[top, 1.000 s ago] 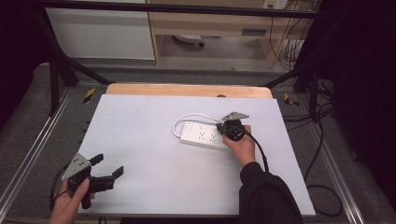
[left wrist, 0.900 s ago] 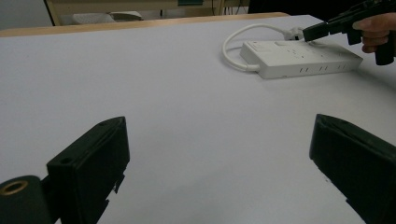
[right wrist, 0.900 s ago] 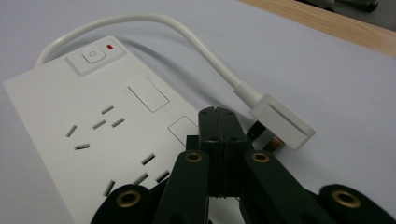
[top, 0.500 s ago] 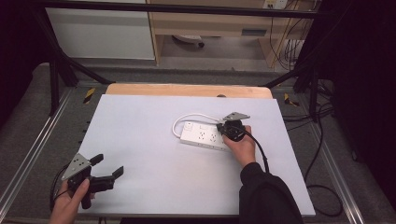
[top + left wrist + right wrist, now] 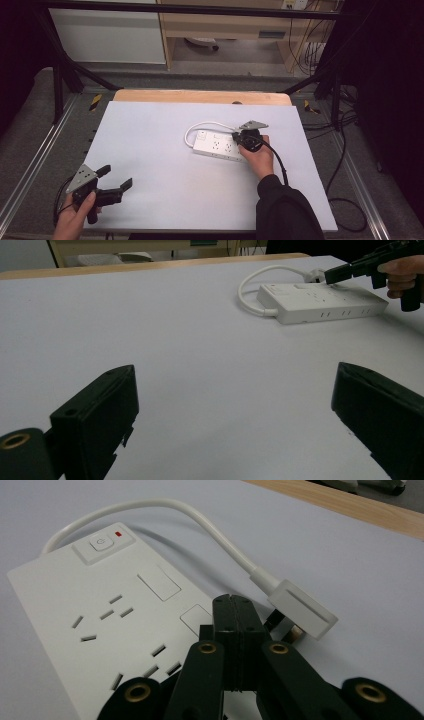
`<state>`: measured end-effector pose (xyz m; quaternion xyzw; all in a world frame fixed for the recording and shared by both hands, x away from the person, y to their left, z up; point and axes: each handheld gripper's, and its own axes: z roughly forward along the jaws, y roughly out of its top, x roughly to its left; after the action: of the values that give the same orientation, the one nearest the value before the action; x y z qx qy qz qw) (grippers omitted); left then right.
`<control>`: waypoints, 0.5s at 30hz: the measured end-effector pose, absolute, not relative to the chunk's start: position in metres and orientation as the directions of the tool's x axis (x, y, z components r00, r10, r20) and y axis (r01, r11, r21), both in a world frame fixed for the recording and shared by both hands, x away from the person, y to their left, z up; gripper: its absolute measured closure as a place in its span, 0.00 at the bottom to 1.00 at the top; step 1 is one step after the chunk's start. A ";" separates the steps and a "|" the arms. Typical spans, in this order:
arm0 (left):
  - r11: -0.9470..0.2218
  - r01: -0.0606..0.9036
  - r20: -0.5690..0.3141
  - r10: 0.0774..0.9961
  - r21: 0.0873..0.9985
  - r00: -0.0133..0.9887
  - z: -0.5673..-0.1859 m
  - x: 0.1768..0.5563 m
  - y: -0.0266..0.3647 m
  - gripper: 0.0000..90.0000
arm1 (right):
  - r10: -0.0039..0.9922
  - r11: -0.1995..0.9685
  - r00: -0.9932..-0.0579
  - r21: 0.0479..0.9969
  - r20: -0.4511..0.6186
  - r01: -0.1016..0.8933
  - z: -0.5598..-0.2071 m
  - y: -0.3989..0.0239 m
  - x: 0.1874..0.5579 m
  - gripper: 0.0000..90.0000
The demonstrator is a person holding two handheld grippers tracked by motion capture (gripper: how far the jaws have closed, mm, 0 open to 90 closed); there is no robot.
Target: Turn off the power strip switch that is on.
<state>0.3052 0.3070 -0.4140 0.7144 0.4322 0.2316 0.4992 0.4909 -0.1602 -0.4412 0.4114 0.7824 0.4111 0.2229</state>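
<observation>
A white power strip lies flat on the white table, right of centre, and its white cable loops round the far side. In the right gripper view the strip has a switch with a red light, and its flat white plug lies on the table by the strip's edge. My right gripper is shut with nothing between its jaws, its tips just over the strip next to the plug. My left gripper is open near the table's front left corner, far from the strip.
A wooden board edge runs along the table's far side. Metal frame rails flank the table. Dark cables trail on the floor at the right. The person's dark sleeve rests over the front right of the table.
</observation>
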 end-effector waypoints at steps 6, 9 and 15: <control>-0.139 0.384 -0.092 0.847 0.913 0.524 -0.414 0.305 0.305 0.05 | 0.827 0.324 -0.562 0.826 -0.011 0.460 -0.442 -0.160 0.491 1.00; -0.138 0.385 -0.093 0.847 0.913 0.524 -0.414 0.305 0.306 0.05 | 0.827 0.323 -0.562 0.827 -0.011 0.461 -0.442 -0.161 0.491 1.00; -0.138 0.385 -0.093 0.847 0.912 0.523 -0.414 0.305 0.306 0.05 | 0.831 0.317 -0.556 0.825 -0.004 0.468 -0.444 -0.161 0.490 1.00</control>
<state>0.3053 0.3056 -0.4142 0.7176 0.4293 0.2323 0.4968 0.4901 -0.1613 -0.4435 0.4160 0.7808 0.4103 0.2213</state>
